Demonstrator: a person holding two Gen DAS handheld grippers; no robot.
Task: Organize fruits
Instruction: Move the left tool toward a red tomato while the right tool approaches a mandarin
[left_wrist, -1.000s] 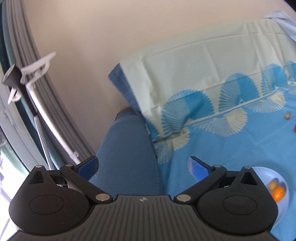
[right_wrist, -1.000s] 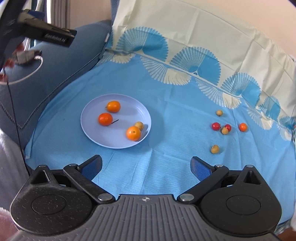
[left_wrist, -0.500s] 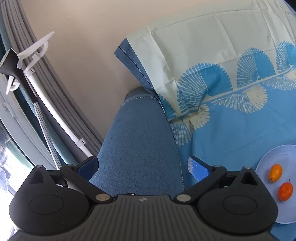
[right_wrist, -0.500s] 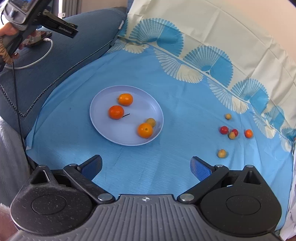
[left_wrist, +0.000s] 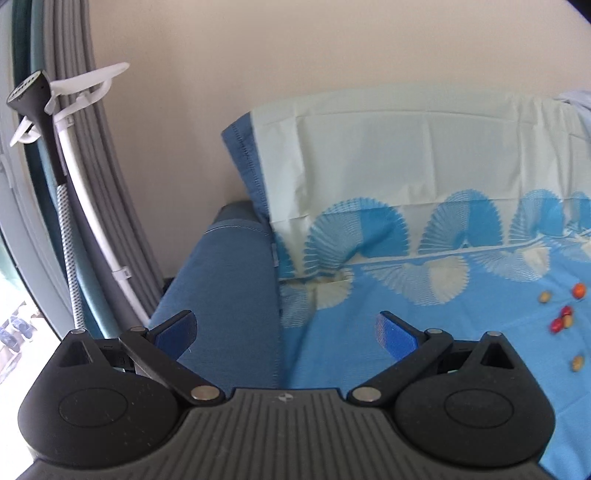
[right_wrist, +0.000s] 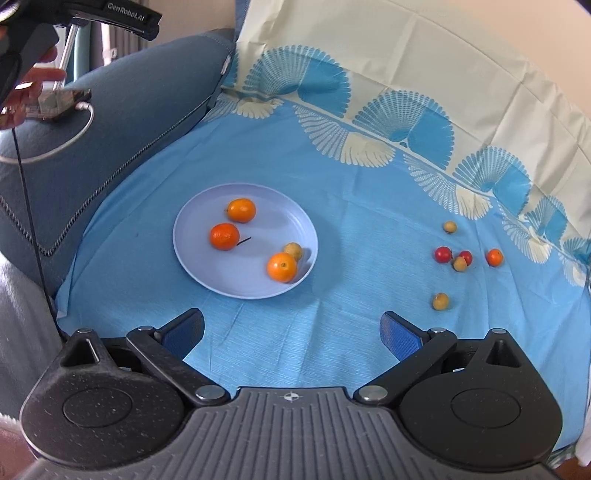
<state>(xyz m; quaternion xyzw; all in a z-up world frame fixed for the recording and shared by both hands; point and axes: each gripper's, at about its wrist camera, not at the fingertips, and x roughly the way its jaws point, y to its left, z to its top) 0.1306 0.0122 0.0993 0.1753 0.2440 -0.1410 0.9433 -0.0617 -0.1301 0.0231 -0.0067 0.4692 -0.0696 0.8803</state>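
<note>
In the left wrist view, the left gripper (left_wrist: 285, 326) is held empty with fingers spread apart, aimed at the blue sofa arm (left_wrist: 225, 295); loose small fruits (left_wrist: 561, 321) are seen at 3 o'clock on the blue cloth (left_wrist: 424, 332).

In the right wrist view, the right gripper (right_wrist: 291, 330) is likewise held wide apart and empty above the cloth. A lilac plate (right_wrist: 199, 266) at 11 o'clock carries 3 oranges (right_wrist: 224, 236) and 1 yellow fruit (right_wrist: 293, 251), presumably as the collecting spot. 6 small fruits (right_wrist: 443, 254) lie scattered at 2 o'clock, with open cloth between them and the plate.

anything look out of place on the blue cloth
Yes: six small fruits lie loose on the cloth, off to the right of the plate, which holds three orange fruits and a yellowish one. Nothing looks spilled or damaged.
</note>
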